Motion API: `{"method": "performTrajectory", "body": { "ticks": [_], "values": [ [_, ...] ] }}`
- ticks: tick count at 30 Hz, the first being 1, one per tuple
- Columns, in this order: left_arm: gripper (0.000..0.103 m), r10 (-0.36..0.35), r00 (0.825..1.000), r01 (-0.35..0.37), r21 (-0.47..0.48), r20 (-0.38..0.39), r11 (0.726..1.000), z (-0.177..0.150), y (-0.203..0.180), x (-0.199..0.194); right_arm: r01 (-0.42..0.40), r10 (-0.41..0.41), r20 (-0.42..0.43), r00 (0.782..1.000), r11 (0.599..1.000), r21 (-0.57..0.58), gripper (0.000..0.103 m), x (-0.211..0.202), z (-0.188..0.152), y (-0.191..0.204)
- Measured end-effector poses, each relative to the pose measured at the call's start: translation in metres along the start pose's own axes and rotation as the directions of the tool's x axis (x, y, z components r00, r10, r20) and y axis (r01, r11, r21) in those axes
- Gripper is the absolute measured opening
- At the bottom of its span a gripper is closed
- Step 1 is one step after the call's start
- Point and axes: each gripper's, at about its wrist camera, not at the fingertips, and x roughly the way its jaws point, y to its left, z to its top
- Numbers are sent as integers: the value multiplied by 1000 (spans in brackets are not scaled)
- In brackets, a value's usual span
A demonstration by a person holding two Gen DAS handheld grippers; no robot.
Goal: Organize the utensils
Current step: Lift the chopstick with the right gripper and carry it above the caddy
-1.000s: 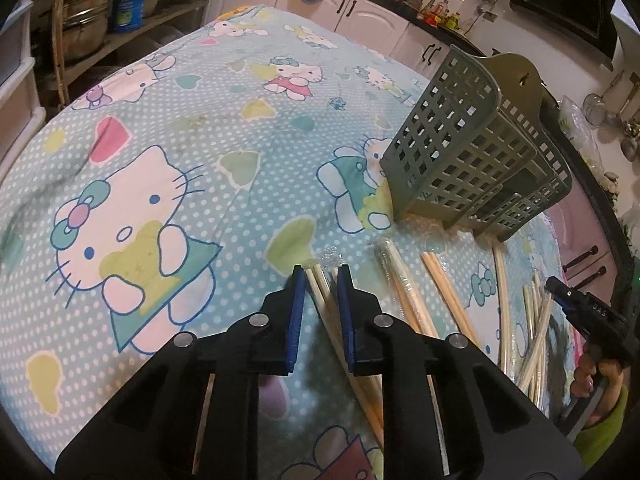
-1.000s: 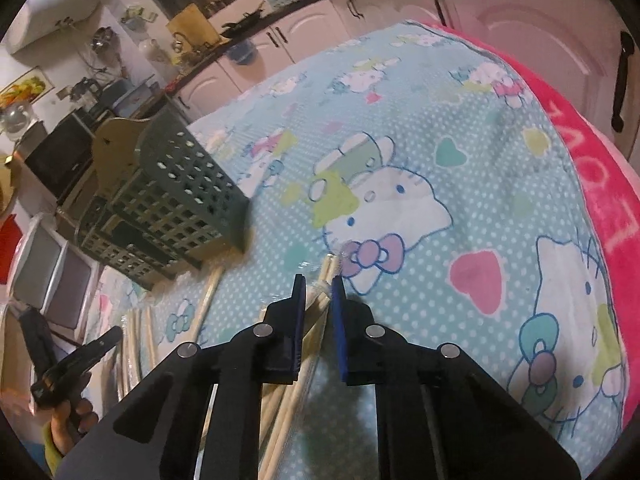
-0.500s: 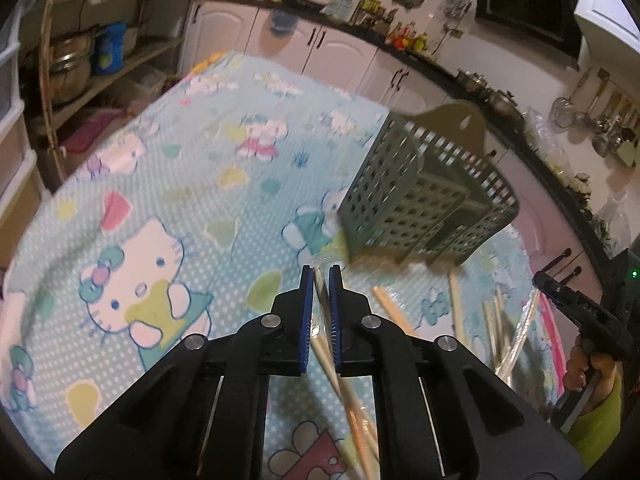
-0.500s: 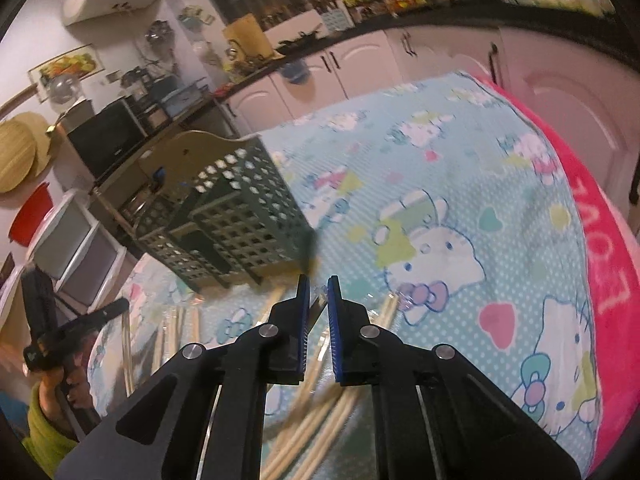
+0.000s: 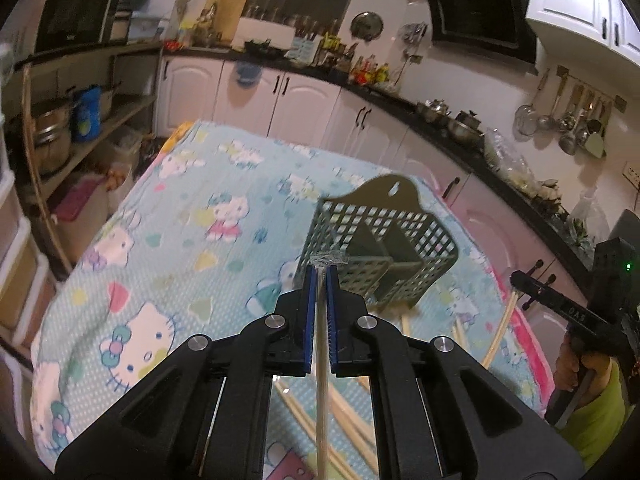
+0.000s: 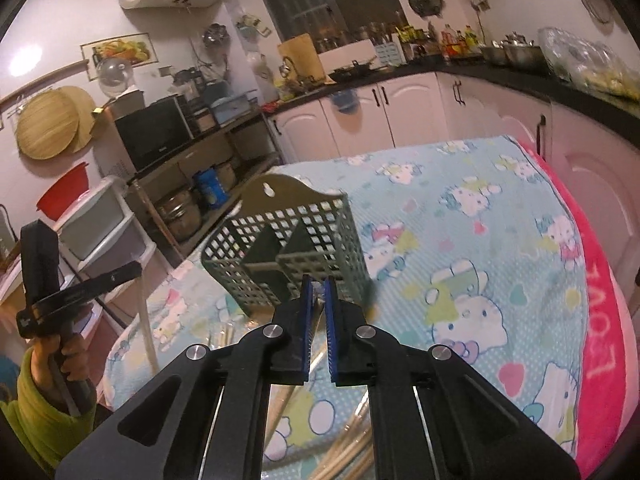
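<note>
Above a Hello Kitty tablecloth (image 5: pixel 192 240), the left gripper (image 5: pixel 319 276) is pinched narrowly on a plastic-wrapped pair of chopsticks (image 5: pixel 321 344), its wrapper tip just near of the green utensil caddy (image 5: pixel 380 256); the right gripper (image 6: pixel 318 286) is likewise nearly closed on a wrapped pair (image 6: pixel 319 312), close to the caddy's near wall; loose chopsticks (image 5: pixel 496 340) lie on the cloth near and right of the caddy.

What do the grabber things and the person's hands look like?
Each gripper is black plastic, the left gripper and the right gripper alike. The jaws have ridged blue pads inside and round silver screws on the black linkage arms. The handles are black too; one shows white letters and a green light. The hand is bare, with a lime-green sleeve.
</note>
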Motion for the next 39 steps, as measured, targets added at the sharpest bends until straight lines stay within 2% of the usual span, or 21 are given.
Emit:
{"method": "performTrajectory", "body": {
  "ticks": [11, 20, 30, 39],
  "values": [
    [1, -45, 995, 41, 56, 88, 998, 42, -27, -8, -11, 15, 75, 997, 998, -61, 5, -15, 32, 20],
    [1, -59, 989, 47, 90, 135, 995, 76, -46, -3, -17, 32, 164, 986, 996, -91, 5, -27, 73, 31],
    [1, -10, 981, -14, 123, 192, 992, 120, -64, 16, -29, 60, 261, 963, 992, -119, 5, -36, 123, 45],
    [1, 37, 980, -61, 121, 196, 991, 133, -62, 45, -16, 53, 302, 952, 992, -123, 5, -18, 153, 45]
  ]
}}
